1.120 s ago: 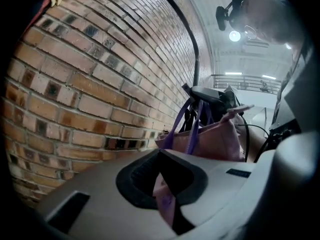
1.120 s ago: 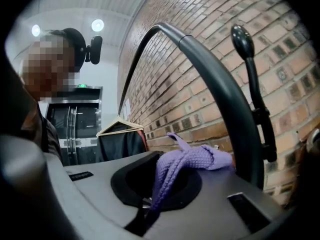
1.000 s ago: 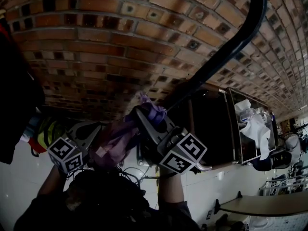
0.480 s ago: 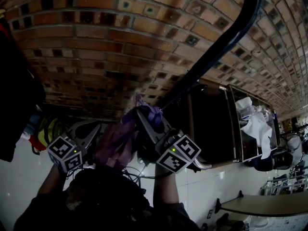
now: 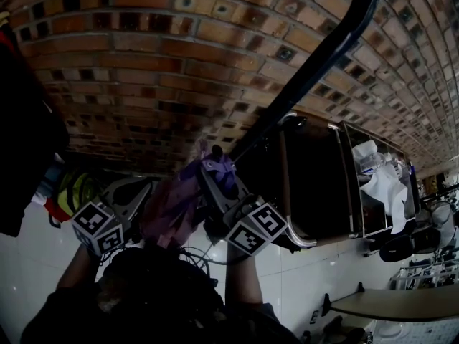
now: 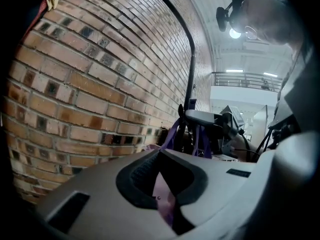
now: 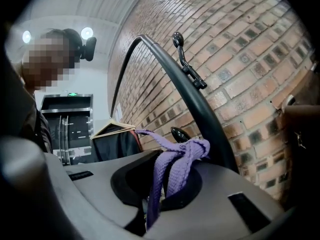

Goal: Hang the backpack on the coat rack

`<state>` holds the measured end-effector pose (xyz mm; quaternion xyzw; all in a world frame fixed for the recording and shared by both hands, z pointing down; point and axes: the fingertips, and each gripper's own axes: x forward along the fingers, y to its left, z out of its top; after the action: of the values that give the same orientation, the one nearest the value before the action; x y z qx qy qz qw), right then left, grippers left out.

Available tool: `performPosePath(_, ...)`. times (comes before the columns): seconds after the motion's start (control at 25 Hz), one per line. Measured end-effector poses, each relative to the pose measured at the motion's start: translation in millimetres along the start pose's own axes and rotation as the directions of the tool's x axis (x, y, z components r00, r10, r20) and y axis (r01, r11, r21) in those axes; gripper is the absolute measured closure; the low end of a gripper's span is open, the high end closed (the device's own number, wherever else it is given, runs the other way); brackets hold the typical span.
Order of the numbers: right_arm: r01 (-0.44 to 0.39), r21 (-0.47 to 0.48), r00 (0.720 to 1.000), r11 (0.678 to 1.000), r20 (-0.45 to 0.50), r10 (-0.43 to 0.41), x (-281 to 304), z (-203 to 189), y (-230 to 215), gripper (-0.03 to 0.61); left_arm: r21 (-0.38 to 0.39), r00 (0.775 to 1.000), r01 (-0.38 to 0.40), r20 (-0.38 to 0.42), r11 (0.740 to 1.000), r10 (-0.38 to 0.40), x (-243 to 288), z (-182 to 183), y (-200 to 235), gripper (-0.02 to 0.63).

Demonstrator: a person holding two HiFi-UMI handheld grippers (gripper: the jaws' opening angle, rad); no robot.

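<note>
Both your forearms come up from the bottom of the head view, left forearm (image 5: 72, 282) and right forearm (image 5: 242, 287) close together, with the marker cubes facing back at you. The grippers sit side by side in front of the brick wall (image 5: 143, 70), both pointing roughly level toward it.

Your right gripper (image 7: 166, 168) is pressed together on the purple strap (image 7: 176, 159) of the backpack (image 5: 172, 205). The strap runs down through the gap between the jaws, and its loop bunches up over the tips. That loop is right up against the black pole of the coat rack (image 7: 200, 101), just beside a rounded black hook knob (image 7: 179, 132). I can't tell whether it's actually on the knob or only next to it. Another hook (image 7: 186, 61) sticks out higher up the pole, well clear of the strap.

Your left gripper (image 6: 159, 156) is also clamped shut, pinching a fold of the bag's purple fabric (image 6: 165, 205) deep between its pads.

The bag's body hangs between the two grippers, touching both, just left of the pole's lower end in the head view. A hanger (image 7: 112, 128) with a dark garment shows off to the side.
</note>
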<state>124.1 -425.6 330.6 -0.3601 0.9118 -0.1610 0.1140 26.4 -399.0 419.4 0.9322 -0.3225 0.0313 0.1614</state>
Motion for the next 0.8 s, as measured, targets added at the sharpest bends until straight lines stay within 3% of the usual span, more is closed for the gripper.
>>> performPosePath(0.2,0.044,-0.047,0.999,0.998,-0.020,-0.045,1.6,-12.3,-5.3,0.578,-0.007,1.000,-0.004,0.002,1.000,0.004,-4.5,1.6,-6.2,0.601)
performPosePath(0.44,0.155,-0.223,0.980,0.962,-0.089,-0.179,1.3,-33.2,-17.4,0.537,-0.006,1.000,0.003,0.009,1.000,-0.003,-9.6,-0.4,-7.9,0.601)
performPosePath(0.6,0.155,-0.153,0.983,0.976,-0.069,-0.167,0.7,-35.9,-14.6,0.501,-0.009,1.000,0.012,0.007,1.000,-0.012,-12.8,-1.9,-7.4,0.601)
performPosePath(0.8,0.176,-0.190,0.979,0.966,-0.070,-0.192,0.6,-40.7,-10.5,0.442,-0.015,1.000,0.025,0.010,1.000,-0.025,-16.9,-2.2,-5.8,0.601)
